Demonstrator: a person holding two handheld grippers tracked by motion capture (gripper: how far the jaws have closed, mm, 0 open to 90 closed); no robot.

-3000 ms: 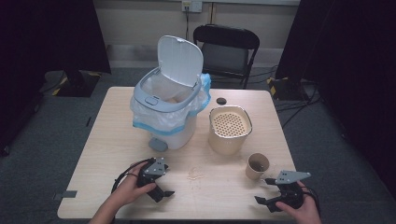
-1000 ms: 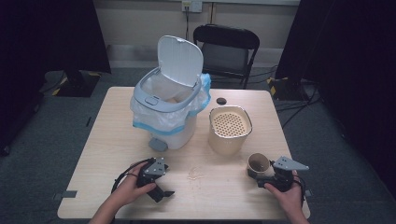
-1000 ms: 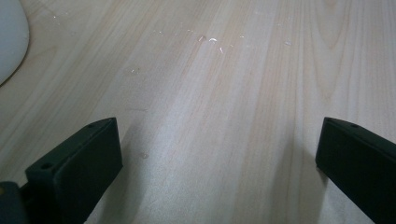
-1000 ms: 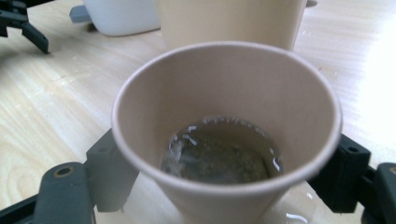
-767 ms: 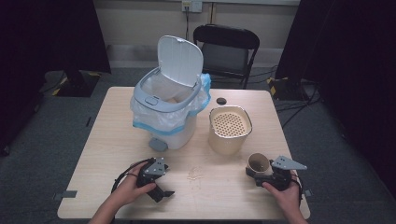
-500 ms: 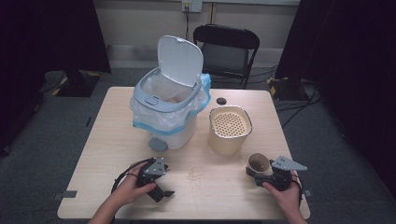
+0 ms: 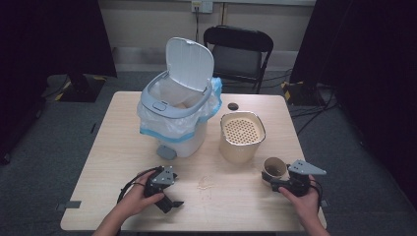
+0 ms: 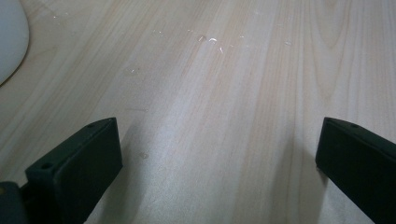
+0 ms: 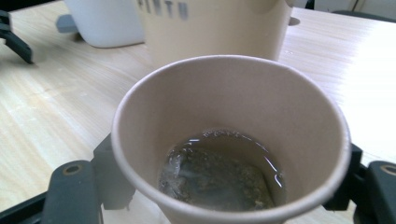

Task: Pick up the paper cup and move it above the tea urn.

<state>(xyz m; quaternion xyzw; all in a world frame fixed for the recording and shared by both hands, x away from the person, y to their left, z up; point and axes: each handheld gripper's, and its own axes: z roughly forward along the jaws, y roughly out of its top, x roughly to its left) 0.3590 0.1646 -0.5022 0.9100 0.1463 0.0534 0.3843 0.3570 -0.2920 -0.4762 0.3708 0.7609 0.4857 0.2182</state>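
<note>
paper cup (image 9: 231,140) with a soaked teabag is sitting at the table's (image 7: 118,147) five o'clock as the right claw (image 7: 275,181), newly arrived, is closing around it; left claw (image 7: 169,202) is gaping, idle.

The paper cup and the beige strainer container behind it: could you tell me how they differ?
The paper cup is small, open-topped and holds liquid with a tea bag; the beige container is larger and capped by a perforated insert. The right gripper brackets the cup; the container stands free. Both stand upright on the table.
</note>
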